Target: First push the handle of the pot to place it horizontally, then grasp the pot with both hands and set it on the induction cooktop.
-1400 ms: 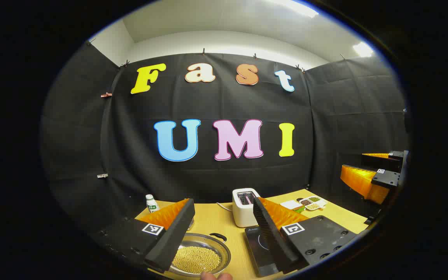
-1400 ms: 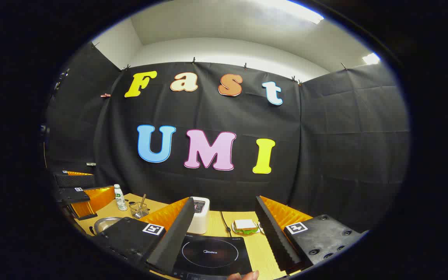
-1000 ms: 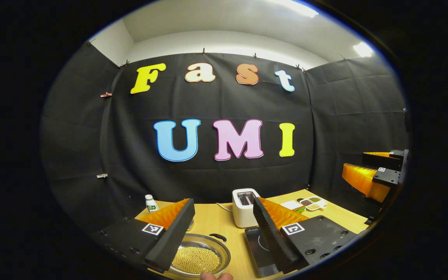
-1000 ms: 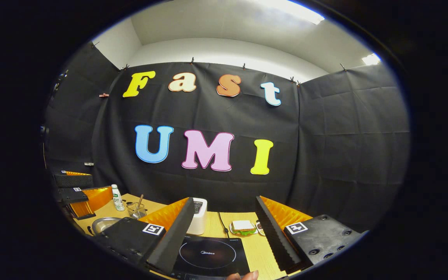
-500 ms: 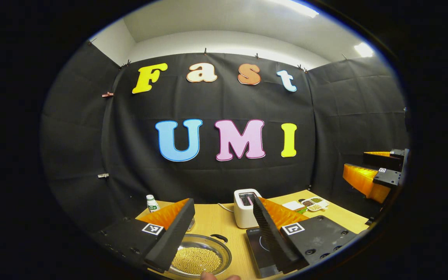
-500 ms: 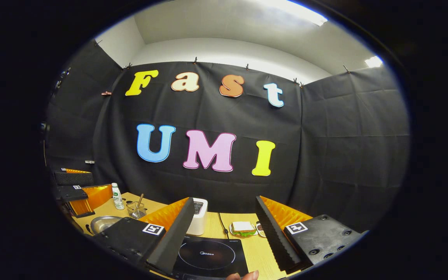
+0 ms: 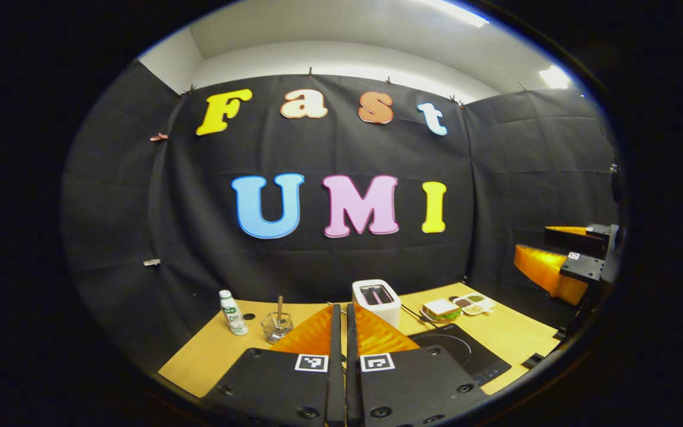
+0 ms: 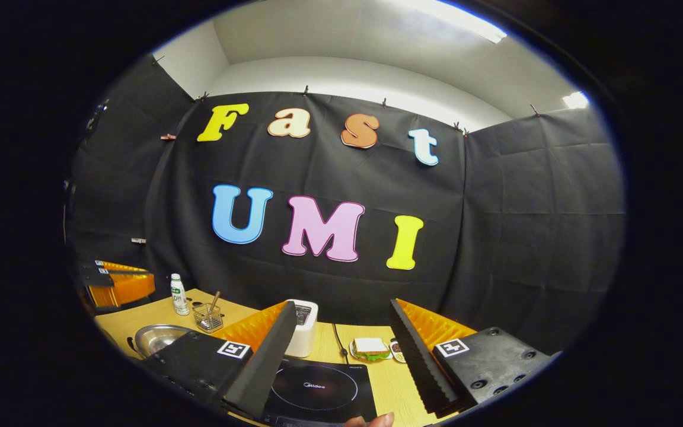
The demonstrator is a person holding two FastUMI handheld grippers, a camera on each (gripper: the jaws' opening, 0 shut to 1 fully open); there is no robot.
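Black cloth backs a changed scene: the left gripper (image 7: 338,323), spread wide a moment ago, now has fingers together, holding nothing. Right gripper (image 8: 341,344) stays spread above the induction cooktop (image 8: 316,388); pot (image 8: 158,338) at nine o'clock.

**Table layout, seen from 2 grippers**

In the right gripper view, the induction cooktop (image 8: 316,389) lies at the near edge of the table (image 8: 140,314), with the toaster (image 8: 304,328) behind it and the sandwich plate (image 8: 371,349) to its right. The pot (image 8: 155,337) sits left of the cooktop; the wire basket (image 8: 207,319) and the bottle (image 8: 178,295) stand behind the pot.
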